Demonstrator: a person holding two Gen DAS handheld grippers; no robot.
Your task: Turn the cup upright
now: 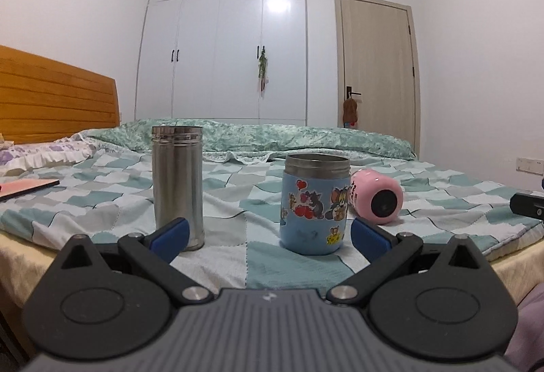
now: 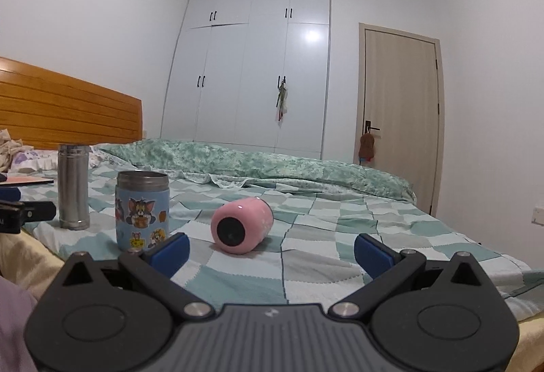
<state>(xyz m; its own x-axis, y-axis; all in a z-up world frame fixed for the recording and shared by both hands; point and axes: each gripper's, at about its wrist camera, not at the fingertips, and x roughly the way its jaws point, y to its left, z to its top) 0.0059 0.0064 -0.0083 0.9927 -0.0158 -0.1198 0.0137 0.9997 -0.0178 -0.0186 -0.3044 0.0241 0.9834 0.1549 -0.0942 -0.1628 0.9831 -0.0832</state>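
Note:
A pink cup (image 2: 242,225) lies on its side on the checked bedspread, its dark round end facing me; it also shows in the left wrist view (image 1: 378,196). A blue cartoon cup (image 1: 315,204) and a tall steel flask (image 1: 177,182) stand upright; both also show in the right wrist view, the blue cup (image 2: 142,211) and the flask (image 2: 73,187). My left gripper (image 1: 268,237) is open and empty, short of the blue cup. My right gripper (image 2: 272,251) is open and empty, short of the pink cup.
A folded green quilt (image 2: 258,164) lies across the far side of the bed. A wooden headboard (image 1: 51,96) and pillows are at the left. A pink book (image 1: 27,186) lies at far left. A wardrobe (image 1: 224,45) and door (image 1: 377,66) stand behind.

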